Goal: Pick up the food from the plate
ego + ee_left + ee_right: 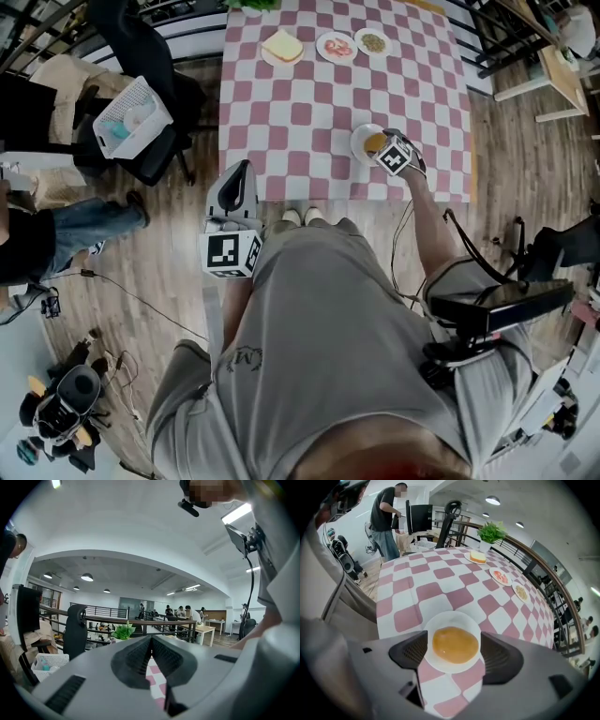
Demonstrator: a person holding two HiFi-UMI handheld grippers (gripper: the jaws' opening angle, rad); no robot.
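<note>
A small white plate [450, 619] sits near the front edge of the pink-and-white checked table [309, 112]. A round, glossy orange-yellow piece of food [455, 645] lies on it. My right gripper [453, 644] hangs just over the plate, jaws spread, one on each side of the food, and neither pad touches it. The head view shows the same right gripper [382, 147] over the plate [359, 137] at the table's front right. My left gripper [234, 199] is off the table's front left corner with nothing in it. Its fingertips [151, 640] meet.
Along the table's far edge stand a plate with a bread slice [282, 45], a plate with red pieces [336, 46] and a plate with greenish bits [373, 41]. A potted plant [490, 532] stands at the far end. A white basket [133, 116] rests on a chair at the left.
</note>
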